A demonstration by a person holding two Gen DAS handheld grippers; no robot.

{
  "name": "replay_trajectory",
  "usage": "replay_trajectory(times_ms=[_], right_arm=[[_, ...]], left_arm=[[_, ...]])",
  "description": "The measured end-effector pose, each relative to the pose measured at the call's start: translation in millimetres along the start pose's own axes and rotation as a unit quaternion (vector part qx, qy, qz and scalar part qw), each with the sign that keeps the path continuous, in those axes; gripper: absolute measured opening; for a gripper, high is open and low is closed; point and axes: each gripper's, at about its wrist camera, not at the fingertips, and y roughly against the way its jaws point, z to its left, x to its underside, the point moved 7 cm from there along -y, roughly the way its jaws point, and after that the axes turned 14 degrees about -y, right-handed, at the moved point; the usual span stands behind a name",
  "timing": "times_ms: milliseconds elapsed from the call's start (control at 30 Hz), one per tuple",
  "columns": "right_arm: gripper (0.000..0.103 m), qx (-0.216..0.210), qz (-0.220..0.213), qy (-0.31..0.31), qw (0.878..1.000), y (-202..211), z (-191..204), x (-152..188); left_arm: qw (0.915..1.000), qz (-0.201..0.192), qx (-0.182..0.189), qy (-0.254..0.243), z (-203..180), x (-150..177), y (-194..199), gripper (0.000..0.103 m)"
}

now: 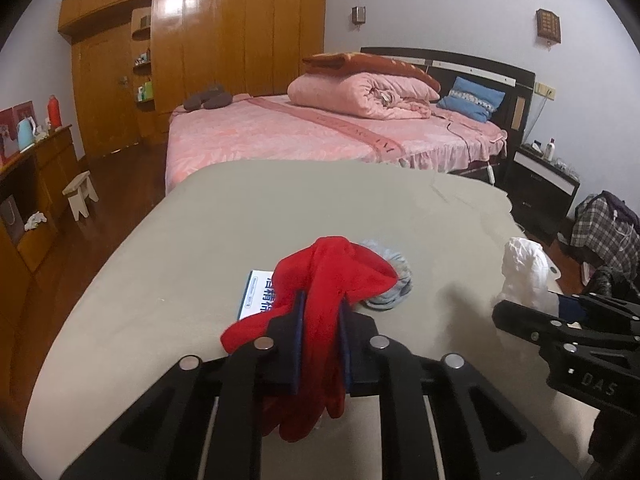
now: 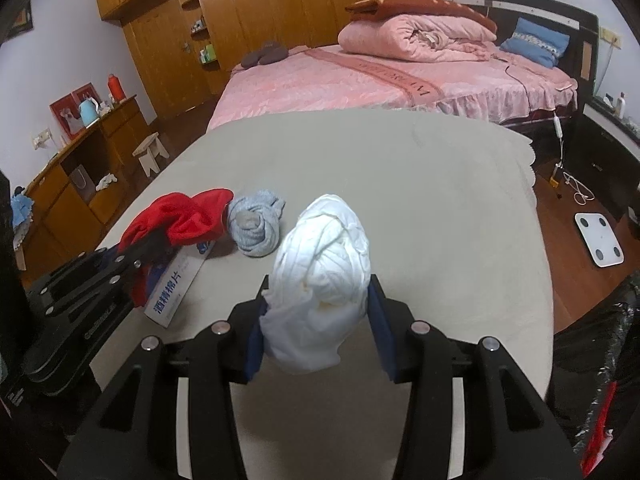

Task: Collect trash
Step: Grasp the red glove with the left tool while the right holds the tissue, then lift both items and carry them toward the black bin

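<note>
A red cloth (image 1: 332,280) lies bunched on the beige-covered table (image 1: 240,208), and my left gripper (image 1: 322,312) is shut on it, its blue pads pinching the fabric. The same red cloth (image 2: 180,216) and the left gripper (image 2: 136,258) show at the left of the right wrist view. Under the cloth lies a white and blue box (image 1: 256,294), also the box (image 2: 176,284). A grey-blue rolled cloth (image 2: 256,226) sits beside it, partly hidden behind the red cloth (image 1: 394,284). My right gripper (image 2: 318,292) is shut on a white cloth bundle (image 2: 324,264), seen too as white bundle (image 1: 524,272).
Beyond the table stands a pink bed (image 1: 300,128) with a rolled quilt (image 1: 360,94). A wooden wardrobe (image 1: 224,36) and a low cabinet (image 1: 44,176) line the left. A small stool (image 1: 80,196), a nightstand (image 1: 544,184), a floor scale (image 2: 600,240) and a black bag (image 2: 600,340) are around.
</note>
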Motion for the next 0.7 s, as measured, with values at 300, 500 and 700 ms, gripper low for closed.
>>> replay_trajectory(times_ms=[300,500,700], right_arm=[[0.044,-0.001,-0.008,-0.003,1.0,13,-1,-1],[0.044,0.0,-0.016,-0.005,1.0,23,-5,-5],[0.044,0.0,-0.025,-0.006,1.0,37,-7,-6]], left_arm=[[0.9999,-0.01,0.0,-0.003,-6,-6,18,0.014],[0.9998,-0.017,0.001,-0.007,-9,-11,30,0.014],[0.9997,-0.024,0.003,-0.01,-15,-15,44,0.014]])
